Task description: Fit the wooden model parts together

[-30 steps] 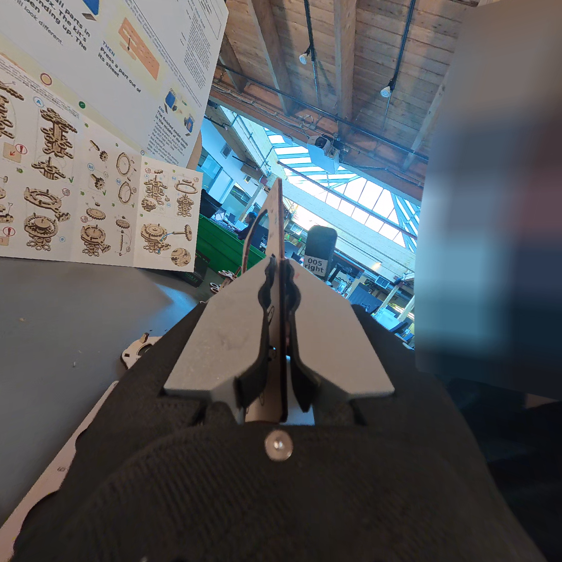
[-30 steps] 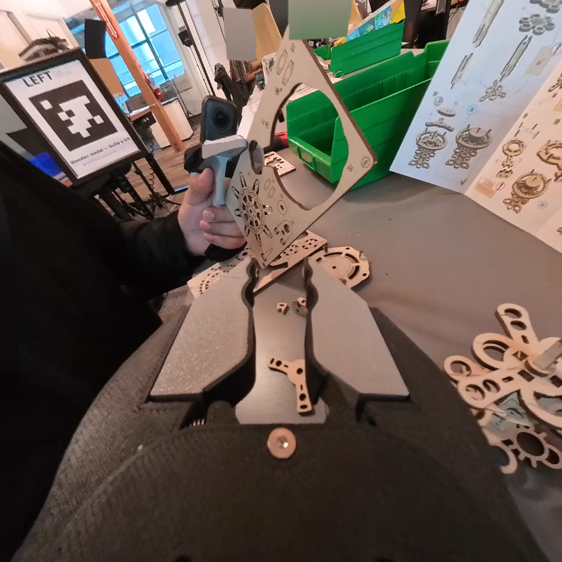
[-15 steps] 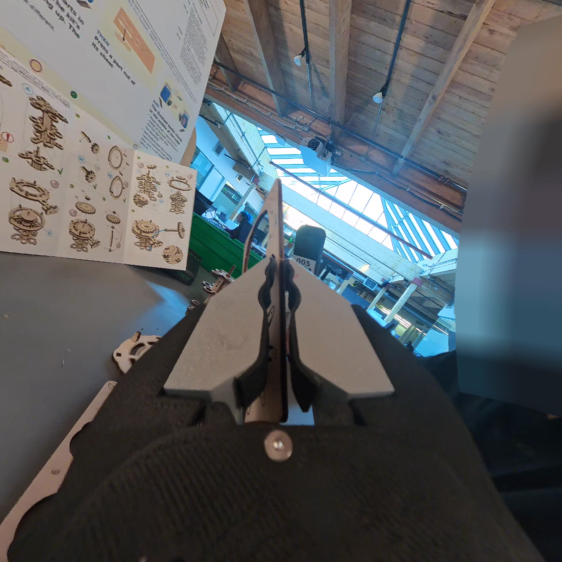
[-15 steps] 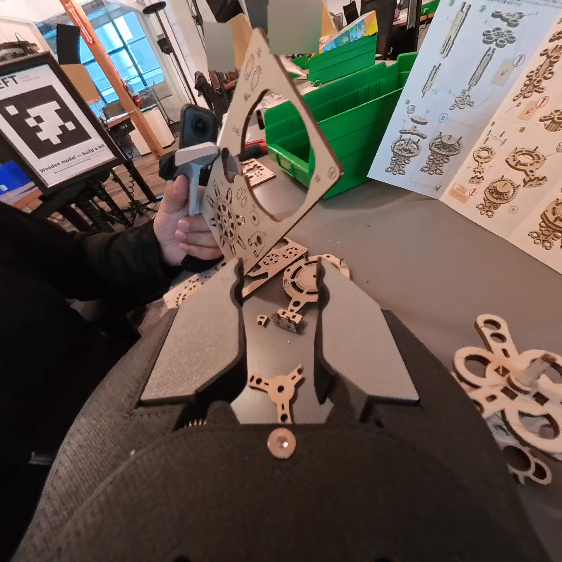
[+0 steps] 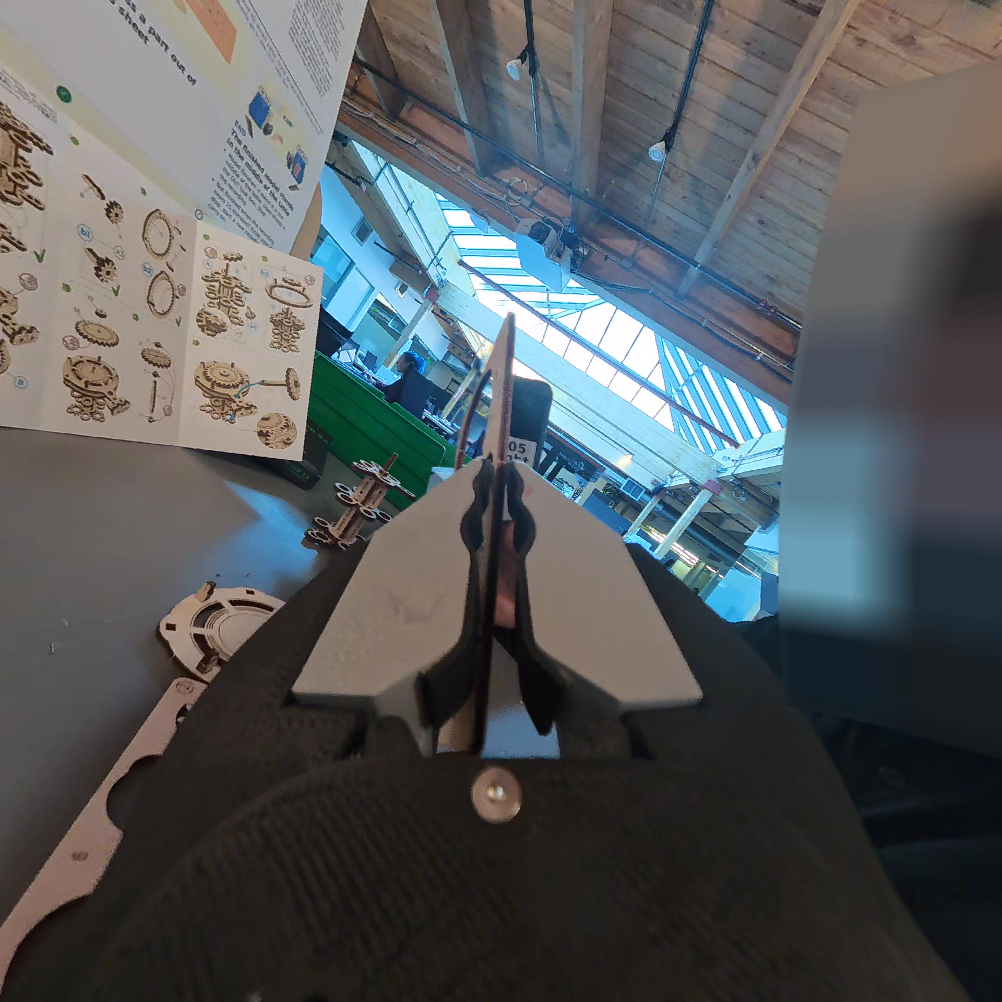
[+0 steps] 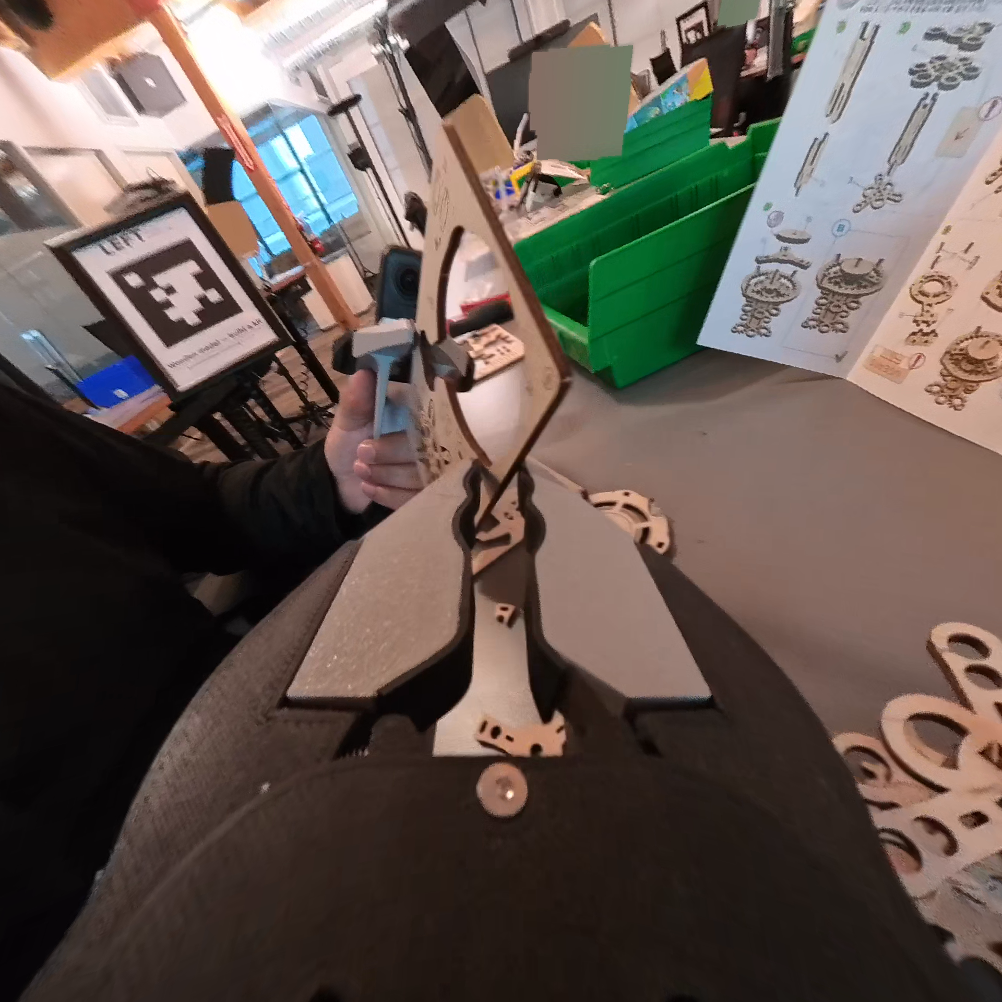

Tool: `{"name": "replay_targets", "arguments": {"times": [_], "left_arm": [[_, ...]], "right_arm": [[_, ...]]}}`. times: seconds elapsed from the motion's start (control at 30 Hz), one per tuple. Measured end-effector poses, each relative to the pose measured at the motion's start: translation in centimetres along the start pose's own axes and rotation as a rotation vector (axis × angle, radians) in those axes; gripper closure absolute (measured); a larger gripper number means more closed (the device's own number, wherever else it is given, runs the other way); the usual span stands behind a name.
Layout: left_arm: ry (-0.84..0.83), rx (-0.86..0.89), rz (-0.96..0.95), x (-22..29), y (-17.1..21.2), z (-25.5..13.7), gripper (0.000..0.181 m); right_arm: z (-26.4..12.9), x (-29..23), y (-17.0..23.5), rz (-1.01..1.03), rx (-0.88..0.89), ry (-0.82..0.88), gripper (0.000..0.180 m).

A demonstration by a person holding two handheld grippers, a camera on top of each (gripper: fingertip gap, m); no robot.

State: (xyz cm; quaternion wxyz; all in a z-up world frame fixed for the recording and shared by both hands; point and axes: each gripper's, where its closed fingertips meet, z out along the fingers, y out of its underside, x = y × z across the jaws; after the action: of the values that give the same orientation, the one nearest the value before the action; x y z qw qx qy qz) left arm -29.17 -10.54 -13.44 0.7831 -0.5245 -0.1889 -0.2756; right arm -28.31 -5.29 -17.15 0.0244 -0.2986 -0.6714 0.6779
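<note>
My left gripper (image 5: 496, 471) is shut on a thin wooden parts sheet (image 5: 503, 379), which I see edge-on and upright. In the right wrist view the same sheet (image 6: 488, 260), with a big round cut-out, is held up above the grey table by the left gripper (image 6: 412, 352) in a person's hand (image 6: 368, 461). My right gripper (image 6: 494, 482) has its jaws narrowly apart, with the sheet's lower corner between the fingertips. Small loose wooden pieces (image 6: 507, 612) and a three-armed piece (image 6: 520, 737) lie on the table below the fingers.
A round wooden ring part (image 6: 634, 515) (image 5: 217, 629) lies on the table. A ringed sub-assembly (image 6: 949, 732) sits at the right, shown tiered in the left wrist view (image 5: 363, 504). Green bins (image 6: 650, 271) and a standing instruction sheet (image 6: 894, 217) (image 5: 135, 271) line the back. A spent sheet frame (image 5: 81, 840) lies near the left. About 7 cm separates my left fingertips from my right.
My right gripper has moved forward to the sheet's lower corner and its jaws have narrowed. The left gripper has turned the sheet more edge-on to the right camera.
</note>
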Motion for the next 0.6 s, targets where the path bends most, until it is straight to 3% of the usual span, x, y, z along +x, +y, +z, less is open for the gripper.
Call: {"name": "replay_targets", "arguments": {"times": [0.6], "left_arm": [[-0.009,-0.007,-0.009,-0.20,0.09,0.07,0.180]], "right_arm": [[-0.50,-0.79,-0.81,0.224,0.046,-0.167,0.179]]}}
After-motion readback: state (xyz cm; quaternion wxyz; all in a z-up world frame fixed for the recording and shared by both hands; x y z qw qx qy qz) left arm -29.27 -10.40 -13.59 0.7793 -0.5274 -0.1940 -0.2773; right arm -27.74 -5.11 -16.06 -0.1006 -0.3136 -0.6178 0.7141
